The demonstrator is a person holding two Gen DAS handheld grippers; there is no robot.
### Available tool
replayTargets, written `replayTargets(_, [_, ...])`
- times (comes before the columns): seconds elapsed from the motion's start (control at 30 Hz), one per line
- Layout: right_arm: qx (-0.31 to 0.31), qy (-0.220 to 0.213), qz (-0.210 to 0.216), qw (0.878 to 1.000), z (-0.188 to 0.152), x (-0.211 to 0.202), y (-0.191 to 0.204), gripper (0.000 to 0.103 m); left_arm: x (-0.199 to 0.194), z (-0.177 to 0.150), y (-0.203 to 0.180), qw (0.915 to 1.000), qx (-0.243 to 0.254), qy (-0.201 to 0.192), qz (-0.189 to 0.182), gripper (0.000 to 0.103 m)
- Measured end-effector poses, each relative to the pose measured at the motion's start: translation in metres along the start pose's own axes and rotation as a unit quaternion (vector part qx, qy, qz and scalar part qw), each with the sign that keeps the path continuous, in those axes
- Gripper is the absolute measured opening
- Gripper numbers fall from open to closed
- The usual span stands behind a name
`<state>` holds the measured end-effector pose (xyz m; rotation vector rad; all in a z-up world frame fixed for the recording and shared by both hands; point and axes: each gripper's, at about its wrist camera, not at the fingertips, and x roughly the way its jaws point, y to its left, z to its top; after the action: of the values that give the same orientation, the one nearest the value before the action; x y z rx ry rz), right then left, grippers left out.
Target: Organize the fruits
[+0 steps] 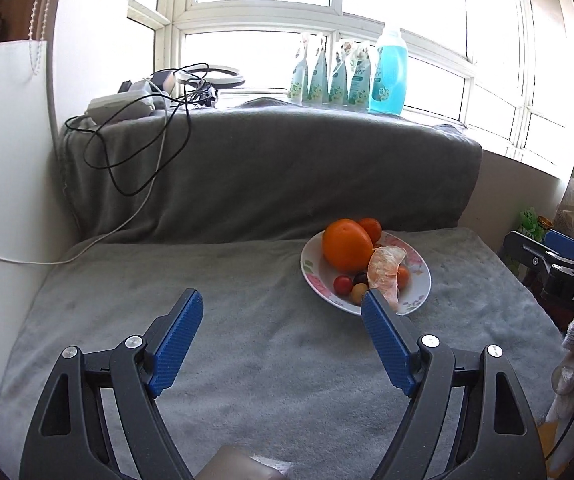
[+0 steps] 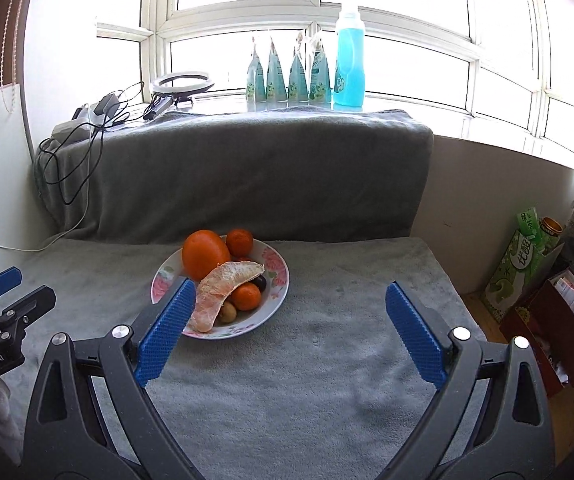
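Your left tool (image 1: pixel 281 300) and right tool (image 2: pixel 290 291) both hang spread wide with nothing between the pads, over the grey blanket (image 2: pixel 327 360). Just ahead sits the floral plate (image 2: pixel 275 276), carrying a big orange (image 2: pixel 203 254), a peeled citrus segment (image 2: pixel 223 284), tangerines and small round fruits. Beyond it, bottles line the windowsill (image 2: pixel 487 128).

Plate (image 2: pixel 277 280): glossy glazed ceramic. Blanket (image 2: pixel 327 380): matt grey fleece. Gripper pads (image 1: pixel 177 344): ribbed blue plastic. Large orange (image 2: pixel 203 254): smooth, faintly shiny skin.
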<state>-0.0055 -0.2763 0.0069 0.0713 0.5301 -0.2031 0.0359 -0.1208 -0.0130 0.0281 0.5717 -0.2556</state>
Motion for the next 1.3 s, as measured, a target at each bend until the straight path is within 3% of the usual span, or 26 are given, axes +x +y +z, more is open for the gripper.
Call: replayTargets(1.3, [-0.001,0.011,0.006,1.000,-0.0063,-0.0049,0.0042,0.098,-0.0080,-0.0008,0.0000,0.9998,-0.017,-0.001,0.011,0.082])
